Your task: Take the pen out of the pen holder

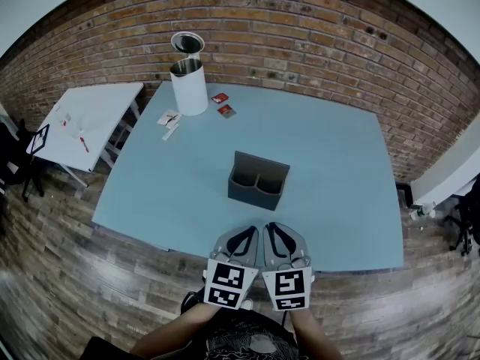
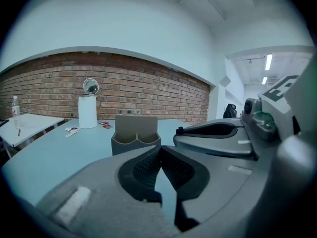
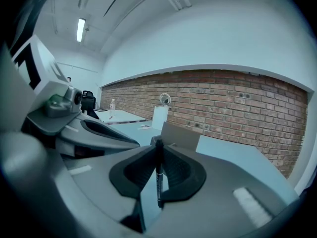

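A brick wall [image 1: 300, 43] backs the room, and in front of it a pale blue surface [image 1: 337, 171] stands on a wooden floor [image 1: 52, 276]. The pen [image 3: 159, 175], a slim black one, is out of the pen holder [image 1: 258, 178]. It stands upright between the pads of the right hand-held gripper [image 3: 159, 148], which is clamped on its barrel, and its top pokes up just above the jaw tips. This hand-held gripper hovers on the near side of the pen holder, over the surface's near edge (the head view is too coarse to show the pen itself).

The pen holder is a dark grey box with two rounded compartments and a taller back wall, and it sits near the middle of the surface. Both compartments look empty from above.

The left hand-held gripper [image 2: 159, 150] sits just beside the right one, also on the near side of the pen holder. Its jaw tips are pressed together with nothing between them.

Beyond the pen holder and to its left, a white cylinder [image 1: 188, 85] with a small round fitting on top stands by the far edge. A few small red and white cards [image 1: 222, 103] lie near its base. Further left of the pen holder, off the surface, is a white side table [image 1: 94, 122].
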Tool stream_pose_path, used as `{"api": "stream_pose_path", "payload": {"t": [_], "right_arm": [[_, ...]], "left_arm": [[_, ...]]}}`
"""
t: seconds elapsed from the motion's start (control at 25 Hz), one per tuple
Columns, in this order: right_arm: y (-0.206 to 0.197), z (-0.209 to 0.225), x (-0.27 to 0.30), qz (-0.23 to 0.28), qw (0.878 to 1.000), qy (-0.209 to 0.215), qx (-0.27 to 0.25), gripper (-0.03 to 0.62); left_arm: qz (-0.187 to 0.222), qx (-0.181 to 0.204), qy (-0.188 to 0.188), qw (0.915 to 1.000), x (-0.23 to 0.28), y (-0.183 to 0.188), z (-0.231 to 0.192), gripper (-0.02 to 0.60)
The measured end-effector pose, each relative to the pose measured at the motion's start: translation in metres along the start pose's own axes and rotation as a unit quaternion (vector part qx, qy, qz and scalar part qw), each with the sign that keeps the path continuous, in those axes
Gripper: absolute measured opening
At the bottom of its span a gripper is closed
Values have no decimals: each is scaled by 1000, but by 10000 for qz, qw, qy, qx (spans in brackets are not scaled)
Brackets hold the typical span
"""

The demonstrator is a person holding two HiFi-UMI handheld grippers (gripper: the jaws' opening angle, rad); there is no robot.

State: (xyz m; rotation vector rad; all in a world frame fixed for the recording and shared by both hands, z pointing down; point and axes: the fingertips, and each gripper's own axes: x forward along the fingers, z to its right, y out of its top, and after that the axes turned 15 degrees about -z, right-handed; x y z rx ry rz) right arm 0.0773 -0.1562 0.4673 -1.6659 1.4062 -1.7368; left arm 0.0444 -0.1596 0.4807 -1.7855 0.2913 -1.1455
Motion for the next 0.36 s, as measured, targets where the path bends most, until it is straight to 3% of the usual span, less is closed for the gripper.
{"api": "stream_pose_path", "payload": {"t": [0.36], "right_arm": [[-3,-1,0,11,10000,17,56,41]], "left_arm": [[3,6,9,10000,0,-3,1,0]]}}
